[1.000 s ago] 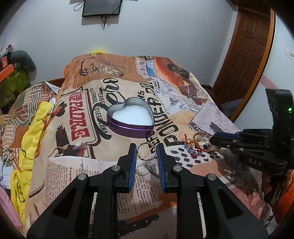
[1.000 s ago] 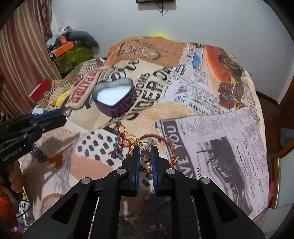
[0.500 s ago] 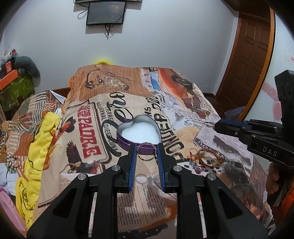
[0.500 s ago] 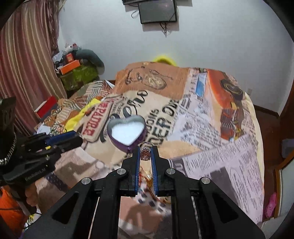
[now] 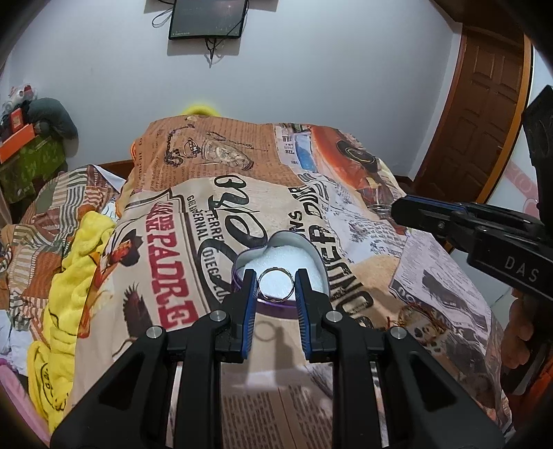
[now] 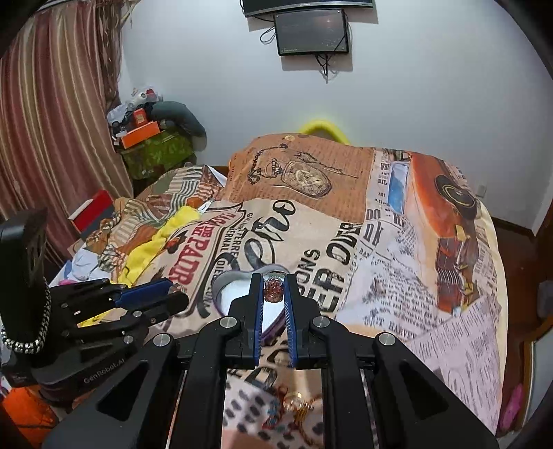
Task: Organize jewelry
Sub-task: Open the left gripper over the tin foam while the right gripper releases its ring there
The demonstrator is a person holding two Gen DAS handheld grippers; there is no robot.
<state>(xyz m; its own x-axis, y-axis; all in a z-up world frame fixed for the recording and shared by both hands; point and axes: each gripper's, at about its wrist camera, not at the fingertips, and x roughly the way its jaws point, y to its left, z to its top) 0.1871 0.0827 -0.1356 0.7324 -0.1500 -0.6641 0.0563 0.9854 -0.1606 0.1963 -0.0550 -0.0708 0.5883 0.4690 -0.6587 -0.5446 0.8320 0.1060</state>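
Observation:
A purple heart-shaped tin [image 5: 312, 257] with a white foam lining lies open on the printed bedspread. My left gripper [image 5: 275, 285] is shut on a plain silver ring [image 5: 276, 284] and holds it above the tin's near edge. My right gripper [image 6: 274, 292] is shut on a ring with a reddish stone [image 6: 273, 292], also in front of the tin [image 6: 230, 288]. The right gripper also shows at the right of the left wrist view [image 5: 402, 210]; the left gripper shows at the left of the right wrist view [image 6: 172, 295]. A tangle of red and gold bracelets [image 5: 420, 319] lies right of the tin.
The bedspread [image 5: 172, 262] covers a bed with a yellow cloth [image 5: 69, 276] on its left side. A wooden door [image 5: 484, 114] is at the right, a wall screen [image 5: 207, 19] behind, cluttered boxes [image 6: 141, 134] at the back left.
Both grippers have risen from the bedspread with their rings and moved forward toward the heart tin. The bracelet pile has dropped lower in both views.

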